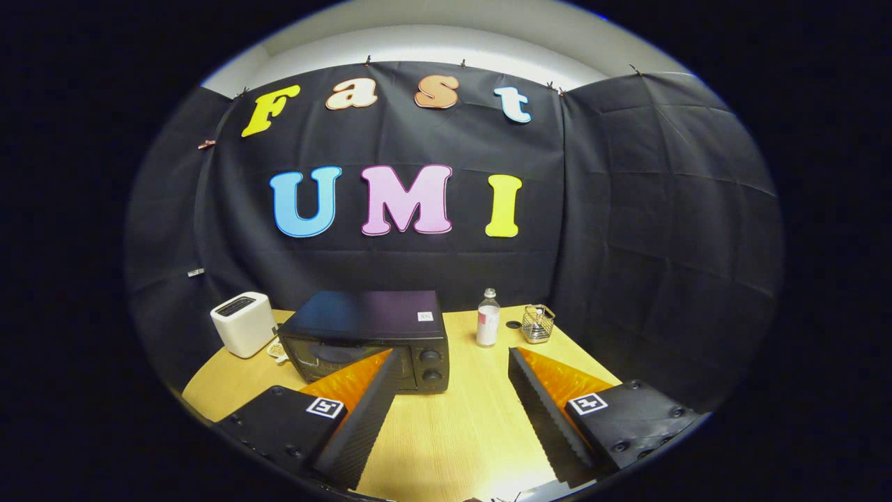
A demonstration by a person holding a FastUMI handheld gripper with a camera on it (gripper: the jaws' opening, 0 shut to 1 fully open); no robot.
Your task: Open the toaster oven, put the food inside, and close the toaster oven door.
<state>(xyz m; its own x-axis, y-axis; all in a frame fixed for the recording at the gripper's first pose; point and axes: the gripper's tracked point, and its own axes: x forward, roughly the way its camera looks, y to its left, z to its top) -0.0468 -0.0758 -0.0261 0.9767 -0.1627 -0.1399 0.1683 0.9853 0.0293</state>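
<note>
— Gripper (453, 411) fingers spread wide, holding nothing, above the near edge of the table (460, 432).

— And the toaster oven (369, 341)?

— Toward the back left, door shut. Rigid, probably heavy; take the door's top edge, since smooth glass would likely slip.

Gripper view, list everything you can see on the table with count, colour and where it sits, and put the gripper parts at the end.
table: one, light wood, under everything.
toaster oven: one, black, door closed, just ahead of the left finger, two knobs on its right side.
toaster: one, white, left of the toaster oven.
bottle: one, clear with a pale label, upright, right of the toaster oven.
wire basket: one, metal, right of the bottle.
small dark disc: one, between bottle and wire basket; cannot tell what it is.
fingers: two, spread wide apart, holding nothing, bare table between them.
</note>
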